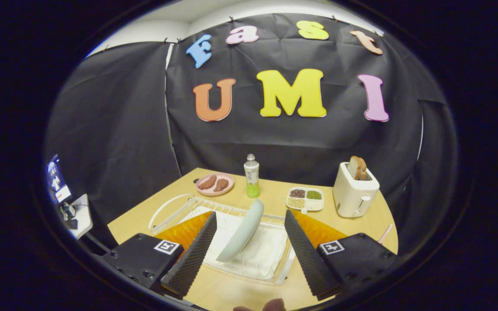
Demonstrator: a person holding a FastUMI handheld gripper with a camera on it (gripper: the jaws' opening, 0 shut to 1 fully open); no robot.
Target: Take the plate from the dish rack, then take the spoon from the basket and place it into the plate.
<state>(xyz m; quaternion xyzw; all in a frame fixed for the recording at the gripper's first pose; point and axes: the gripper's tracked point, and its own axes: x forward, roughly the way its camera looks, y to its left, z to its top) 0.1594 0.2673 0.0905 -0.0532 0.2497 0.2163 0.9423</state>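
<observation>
The gripper (249, 255) hangs with its fingers spread wide and empty above the dish rack (257, 259), where the pale plate (242, 231) stands tilted on edge between them, and beyond on the table (275, 196) are a bottle (252, 176) and a toaster (355, 190).

Staged kitchen mock-up in a recording booth: black cloth walls round a wooden desk (214, 293) w/ dish rack (270, 259) at near edge, toaster (354, 194) at far right corner, bottle (251, 177) and food plates along far edge.
</observation>
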